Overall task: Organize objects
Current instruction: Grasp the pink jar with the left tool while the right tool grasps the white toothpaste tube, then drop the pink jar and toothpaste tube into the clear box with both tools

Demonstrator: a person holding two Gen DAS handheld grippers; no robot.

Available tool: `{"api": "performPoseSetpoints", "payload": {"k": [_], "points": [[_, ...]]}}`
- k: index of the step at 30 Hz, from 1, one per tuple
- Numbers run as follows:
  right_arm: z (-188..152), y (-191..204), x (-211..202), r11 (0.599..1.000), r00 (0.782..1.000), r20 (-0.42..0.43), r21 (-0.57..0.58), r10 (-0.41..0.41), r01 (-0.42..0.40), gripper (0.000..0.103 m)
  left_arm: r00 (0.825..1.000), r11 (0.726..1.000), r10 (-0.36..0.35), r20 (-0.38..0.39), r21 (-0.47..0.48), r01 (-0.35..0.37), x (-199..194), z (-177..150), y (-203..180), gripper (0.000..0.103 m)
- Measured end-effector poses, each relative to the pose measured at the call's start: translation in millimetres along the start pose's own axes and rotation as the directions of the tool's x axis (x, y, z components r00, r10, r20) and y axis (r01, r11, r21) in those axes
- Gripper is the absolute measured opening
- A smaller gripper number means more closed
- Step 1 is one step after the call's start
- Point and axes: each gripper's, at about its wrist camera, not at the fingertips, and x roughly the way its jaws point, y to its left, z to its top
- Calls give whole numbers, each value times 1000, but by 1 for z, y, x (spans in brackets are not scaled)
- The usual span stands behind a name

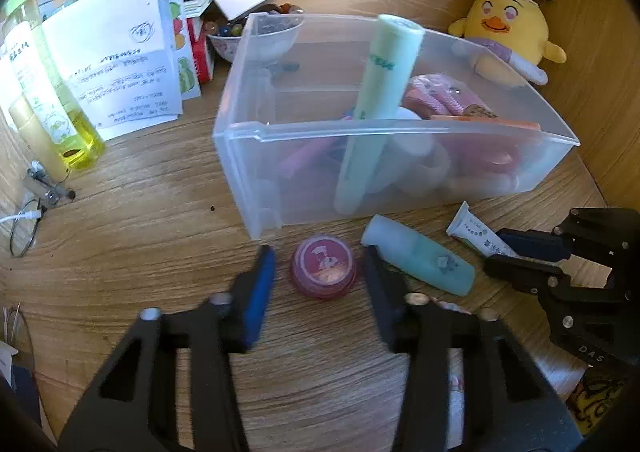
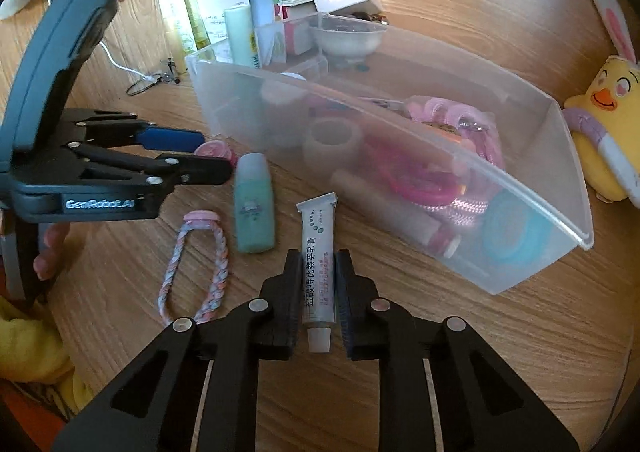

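Tube (image 2: 318, 272) lengthwise between fingers (image 2: 289, 304), cap nearest.

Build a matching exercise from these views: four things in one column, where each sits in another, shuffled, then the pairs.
Things:
1. white ointment tube
2. pink jar
3. teal bottle
4. tall pale green tube

Places:
A. standing tilted inside the clear plastic bin
B. clamped in the shut right gripper
C. on the table between the open fingers of the left gripper
D. lying free on the table, between jar and ointment

Pairs: 1-B, 2-C, 3-D, 4-A
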Motion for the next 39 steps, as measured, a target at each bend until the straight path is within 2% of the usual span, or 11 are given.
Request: {"api": "performPoseSetpoints", "payload": {"k": [8,17,26,32,35,39], "points": [[0,4,-24,999,997,64,29,39,-41,15,999,1000,-6,49,1,6,-19,-6,-4,35],[8,0,-55,995,983,165,48,80,-89,15,989,999,-21,150,-30,26,-58,-2,-8,35],[26,-14,-86,996,963,267,74,28,-50,15,966,999,-26,258,-34,35,-88,18,-15,35],[40,-25,-107,995,944,329,94,-9,-23,15,952,998,-37,304,-38,51,-102,29,-13,35],[48,-32,-106,994,942,334,110,-33,-4,15,947,998,-31,320,-41,46,-104,36,-11,35],[56,-41,-91,991,950,308,136,-54,13,15,949,998,-12,316,-58,32,-96,45,-4,35]]}}
